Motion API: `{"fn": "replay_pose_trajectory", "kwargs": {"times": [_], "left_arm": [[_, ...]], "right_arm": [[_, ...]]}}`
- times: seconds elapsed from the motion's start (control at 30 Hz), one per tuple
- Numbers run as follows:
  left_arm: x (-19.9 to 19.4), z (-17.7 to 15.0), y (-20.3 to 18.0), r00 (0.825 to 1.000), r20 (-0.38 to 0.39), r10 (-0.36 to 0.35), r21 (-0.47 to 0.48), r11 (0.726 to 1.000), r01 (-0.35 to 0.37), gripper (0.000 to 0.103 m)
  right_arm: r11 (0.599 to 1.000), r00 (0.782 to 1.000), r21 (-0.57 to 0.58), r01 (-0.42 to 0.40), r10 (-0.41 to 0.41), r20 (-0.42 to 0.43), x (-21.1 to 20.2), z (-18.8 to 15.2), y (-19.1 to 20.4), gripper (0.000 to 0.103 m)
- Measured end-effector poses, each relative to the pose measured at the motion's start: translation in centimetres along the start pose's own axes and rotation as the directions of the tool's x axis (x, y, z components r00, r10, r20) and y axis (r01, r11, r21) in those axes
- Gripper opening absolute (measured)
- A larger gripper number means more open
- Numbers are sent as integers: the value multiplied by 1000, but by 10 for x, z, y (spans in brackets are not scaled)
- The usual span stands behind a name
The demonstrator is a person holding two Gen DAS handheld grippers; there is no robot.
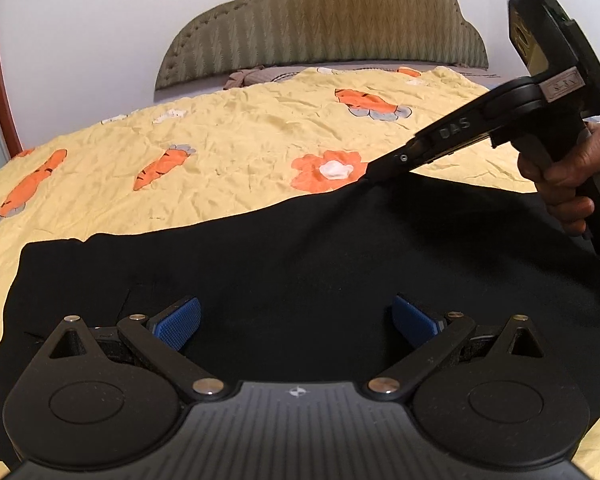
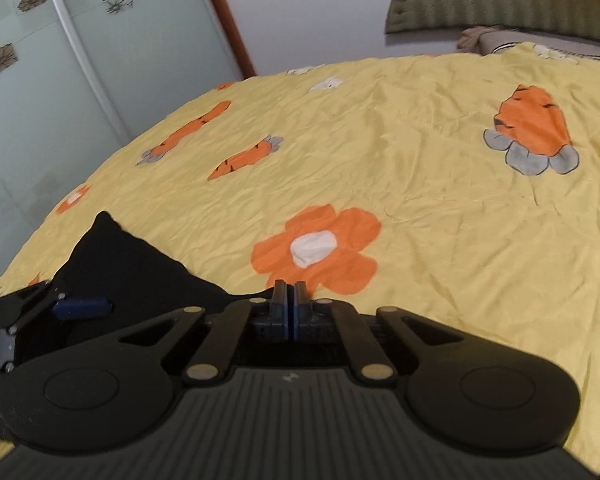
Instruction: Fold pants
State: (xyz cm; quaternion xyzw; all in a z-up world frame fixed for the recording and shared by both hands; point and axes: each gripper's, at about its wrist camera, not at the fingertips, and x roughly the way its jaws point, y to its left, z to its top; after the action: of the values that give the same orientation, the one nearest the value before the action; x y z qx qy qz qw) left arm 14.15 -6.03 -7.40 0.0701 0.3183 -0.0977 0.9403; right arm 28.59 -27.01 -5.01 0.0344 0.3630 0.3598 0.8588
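Black pants [image 1: 300,256] lie spread on a yellow bedspread [image 1: 240,148]. My left gripper [image 1: 296,322] is open, its blue pads [image 1: 180,322] wide apart just above the middle of the fabric. My right gripper [image 2: 291,300] is shut on the far edge of the pants [image 2: 132,272], its pads pressed together. In the left wrist view the right gripper [image 1: 374,170] reaches in from the right, pinches that edge and lifts it slightly. The left gripper [image 2: 82,305] shows at the left of the right wrist view.
The bedspread [image 2: 420,200] has orange carrot and flower prints. A padded headboard [image 1: 324,20] stands at the far end against a white wall. A frosted glass door [image 2: 60,80] stands beside the bed on the left.
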Motion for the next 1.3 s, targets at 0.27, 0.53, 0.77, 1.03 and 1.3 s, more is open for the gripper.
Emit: {"fn": "replay_pose_trajectory", "kwargs": {"times": [0.27,0.53,0.77,1.03,1.3], "left_arm": [[-1,-4,1,999,33,-2,-14,1000,2,103],[-2,-4,0,999,36,-3,-23,1000,4,103],[-2,-3,1,999,36,-8,-32,999,10,103],[-2,-3,1,999,37,-9,-33,999,10,103],[-2,-4,1,999,37,-9,-33,999,10,103]], "right_arm": [[976,979,-81,203,-205,-18,22,-8,24,8],[988,989,-55,144,-142,38,-11,-8,59,31],[973,975,69,222,-222,-2,18,-15,47,30],[958,957,43,284,-286,46,-4,-42,85,58],[879,875,6,477,-476,94,3,-50,101,91]]}}
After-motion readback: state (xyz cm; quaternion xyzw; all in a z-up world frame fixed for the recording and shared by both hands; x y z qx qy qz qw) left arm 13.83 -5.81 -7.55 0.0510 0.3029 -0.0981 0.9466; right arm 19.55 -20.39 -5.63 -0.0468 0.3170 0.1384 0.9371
